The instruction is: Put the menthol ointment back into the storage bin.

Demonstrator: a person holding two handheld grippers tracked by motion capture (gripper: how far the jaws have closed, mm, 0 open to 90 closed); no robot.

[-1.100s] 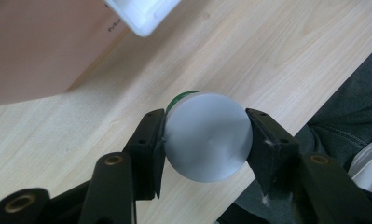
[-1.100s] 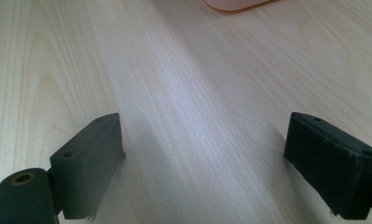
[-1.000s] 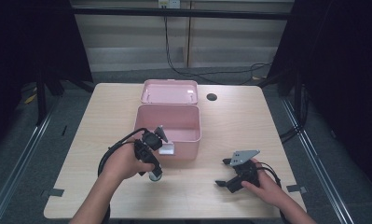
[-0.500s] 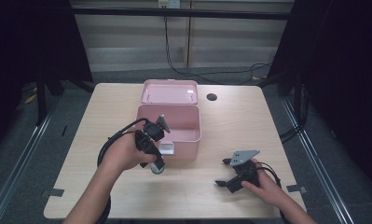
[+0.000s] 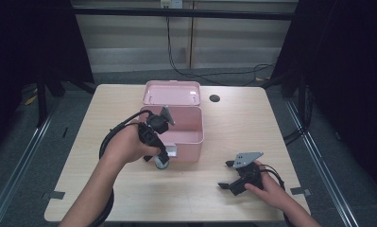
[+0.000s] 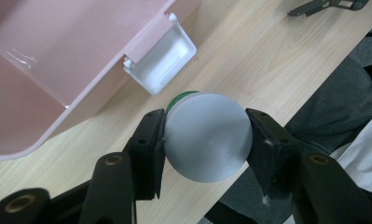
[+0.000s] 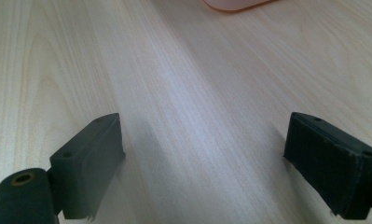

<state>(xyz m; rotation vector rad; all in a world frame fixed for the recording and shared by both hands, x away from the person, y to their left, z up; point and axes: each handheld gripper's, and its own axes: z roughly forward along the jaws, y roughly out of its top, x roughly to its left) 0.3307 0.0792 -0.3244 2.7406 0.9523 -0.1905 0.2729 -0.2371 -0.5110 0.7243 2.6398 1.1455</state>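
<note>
A small round can with a grey lid and a green body sits between the jaws of my left gripper, which is shut on it. In the high view that can hangs just in front of the open pink box, beside its white latch. My left gripper points downward. The box's lid lies open behind it. My right gripper rests on the table at the near right, jaws wide open with bare wood between them.
A dark round hole lies in the tabletop behind the box. The wooden table has free room to the right and left of the box. A black cable loops from my left gripper.
My left hand has carried the can away from the table's near edge, up to the front wall of the pink box. The right gripper has stayed still.
</note>
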